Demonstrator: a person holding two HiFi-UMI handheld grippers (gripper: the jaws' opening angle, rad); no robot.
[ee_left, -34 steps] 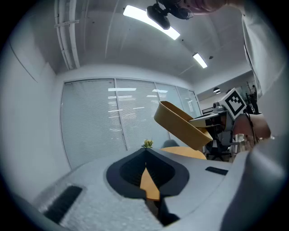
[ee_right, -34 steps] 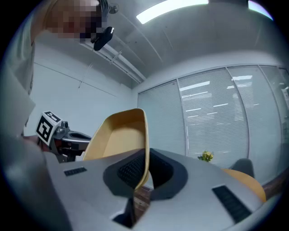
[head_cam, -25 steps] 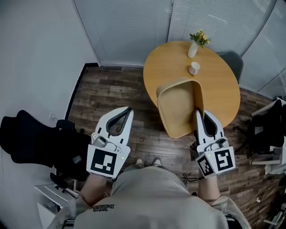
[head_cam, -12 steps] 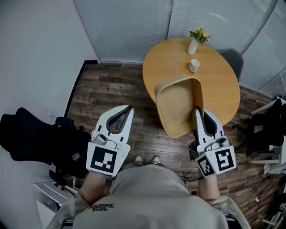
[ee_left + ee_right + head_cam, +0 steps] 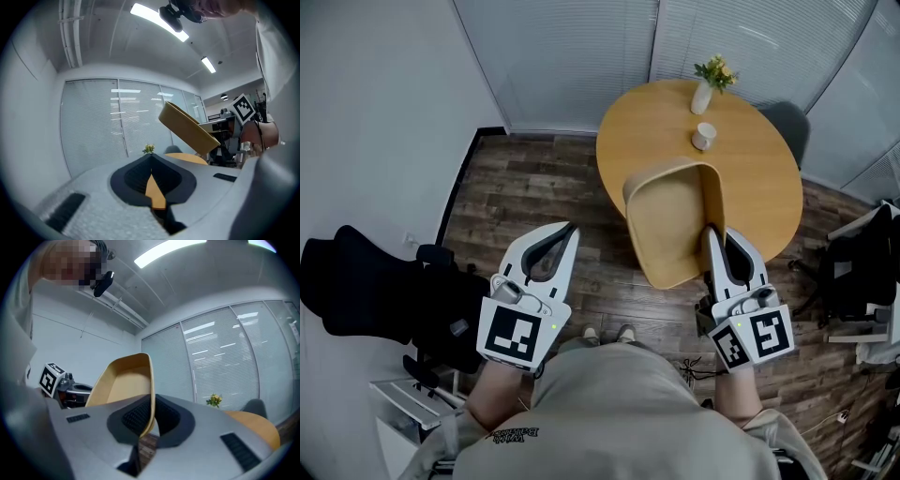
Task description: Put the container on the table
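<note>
Right tongs (image 5: 710, 230): clenched on side wall of tan container (image 5: 670, 220). Container: held aloft, tilted, above wood floor (image 5: 534, 187) at near edge of round worktop (image 5: 750, 187); not resting on it. Left tongs (image 5: 572, 227): closed tip to tip, empty. On worktop: cup (image 5: 704, 137), flower vase (image 5: 702, 96).

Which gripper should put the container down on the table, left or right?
Right. The right gripper is shut on the rim of the wooden container, which hangs over the near edge of the round table. The left gripper is shut on nothing, out over the floor.
</note>
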